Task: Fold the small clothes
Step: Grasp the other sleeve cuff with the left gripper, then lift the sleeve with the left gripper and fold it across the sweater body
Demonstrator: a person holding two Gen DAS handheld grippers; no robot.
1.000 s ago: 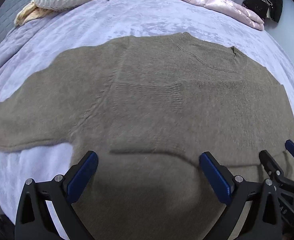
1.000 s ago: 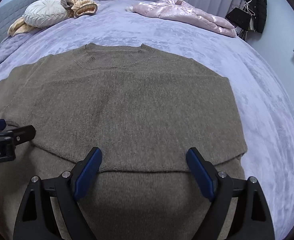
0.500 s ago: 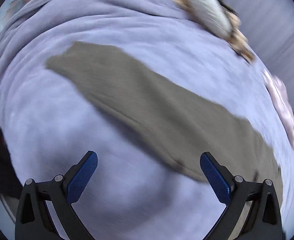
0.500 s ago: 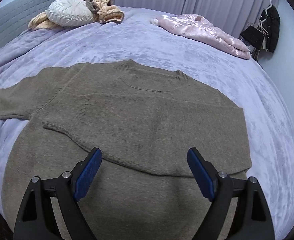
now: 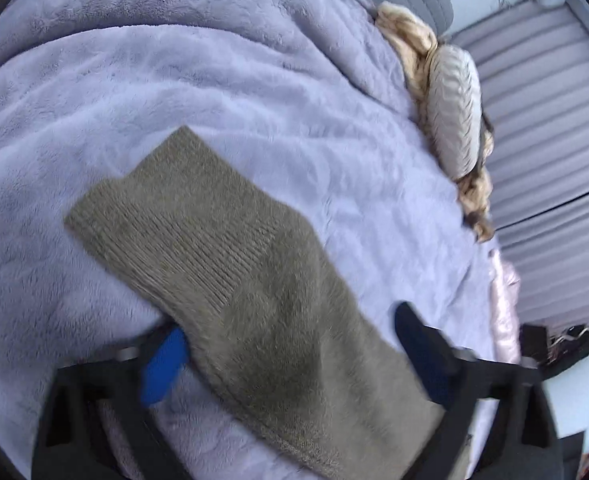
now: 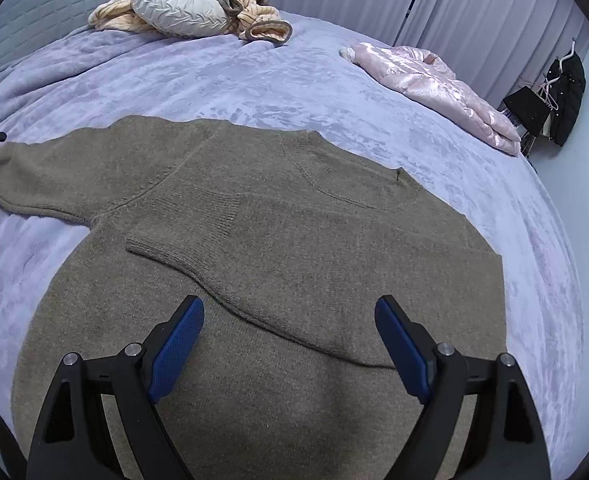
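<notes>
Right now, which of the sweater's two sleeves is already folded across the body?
The sleeve lying across the sweater's chest, cuff pointing left, is folded. The other sleeve stretches out flat onto the purple blanket.

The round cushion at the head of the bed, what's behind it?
Behind the round cushion, a bunched peach striped garment shows on both sides; its middle is hidden by the cushion.

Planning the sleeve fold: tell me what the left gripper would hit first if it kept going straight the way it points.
Most likely the brown sweater sleeve. It already lies between the fingers of the left gripper, whose jaws have just been closing, with the purple blanket under it. Depth is unclear.
</notes>
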